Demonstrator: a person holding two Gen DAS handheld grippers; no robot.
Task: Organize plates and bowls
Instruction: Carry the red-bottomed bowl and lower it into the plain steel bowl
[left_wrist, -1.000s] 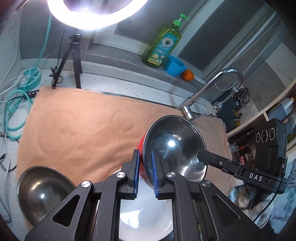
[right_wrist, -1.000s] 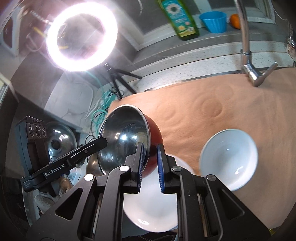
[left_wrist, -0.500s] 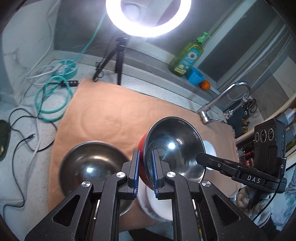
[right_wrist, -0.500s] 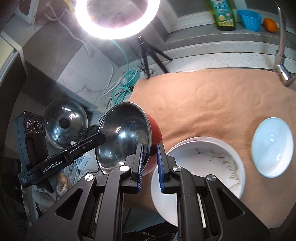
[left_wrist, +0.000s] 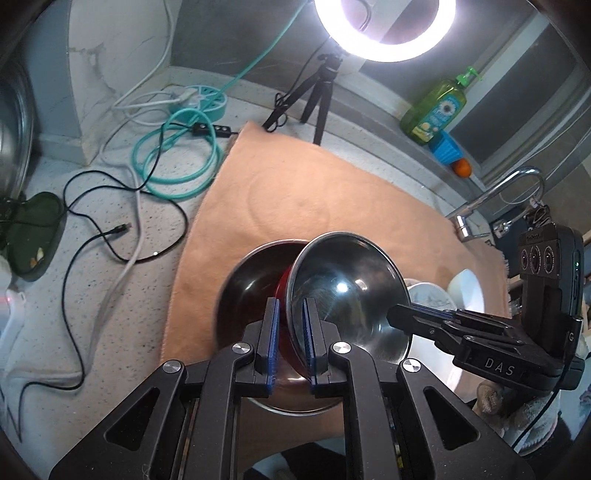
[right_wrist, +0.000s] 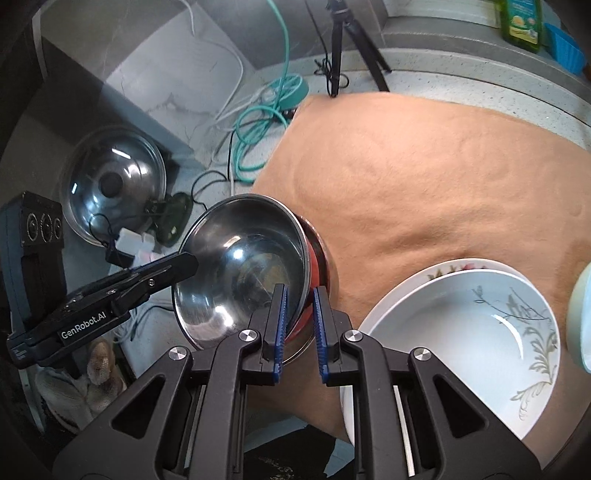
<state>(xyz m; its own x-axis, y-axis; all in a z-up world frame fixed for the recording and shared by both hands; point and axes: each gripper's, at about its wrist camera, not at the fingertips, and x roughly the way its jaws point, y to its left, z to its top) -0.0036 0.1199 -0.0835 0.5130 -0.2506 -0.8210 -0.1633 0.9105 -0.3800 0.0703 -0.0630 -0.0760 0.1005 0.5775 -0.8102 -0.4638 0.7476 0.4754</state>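
Both grippers clamp one tilted steel bowl (left_wrist: 351, 291), red outside: the left gripper (left_wrist: 290, 343) on its near rim, the right gripper (right_wrist: 298, 325) opposite. It hangs over a second steel bowl (left_wrist: 247, 284) on the orange cloth (left_wrist: 295, 192). Gripper labels read "DAS" and "GenRobot.AI". A leaf-patterned white plate (right_wrist: 480, 332) lies beside.

I see a bowl (left_wrist: 347, 284) that is shiny steel inside and red outside, tilted over a darker steel bowl (left_wrist: 251, 284). My grippers are black with blue pads (right_wrist: 280, 325). The towel (right_wrist: 424, 173) underneath is plain peach-orange. The white dish (right_wrist: 461, 332) carries a grey-green leafy sprig pattern; the plate (right_wrist: 461, 265) under it shows a pink floral edge. A teal cable (left_wrist: 177, 158) coils on the speckled grey counter (left_wrist: 110, 295). The soap bottle (left_wrist: 437, 109) is green with a daisy label, beside a blue cup (left_wrist: 447, 149) and an orange (left_wrist: 462, 168).
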